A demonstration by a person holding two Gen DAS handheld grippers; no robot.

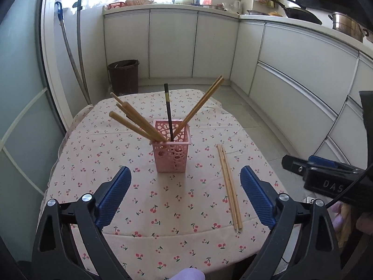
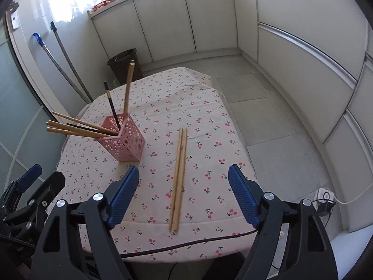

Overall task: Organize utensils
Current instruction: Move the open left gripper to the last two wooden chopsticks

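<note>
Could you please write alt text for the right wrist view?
The open right gripper hovers above loose wooden chopsticks lying on a cherry-print tablecloth. To their left, a pink perforated holder holds more chopsticks.

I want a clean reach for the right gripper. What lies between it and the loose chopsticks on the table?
Nothing: in the right wrist view only bare cherry-print tablecloth shows between the right gripper and the loose chopsticks.

Pink holder (image 1: 172, 154) hides the chopsticks' (image 1: 139, 122) lower ends.
</note>
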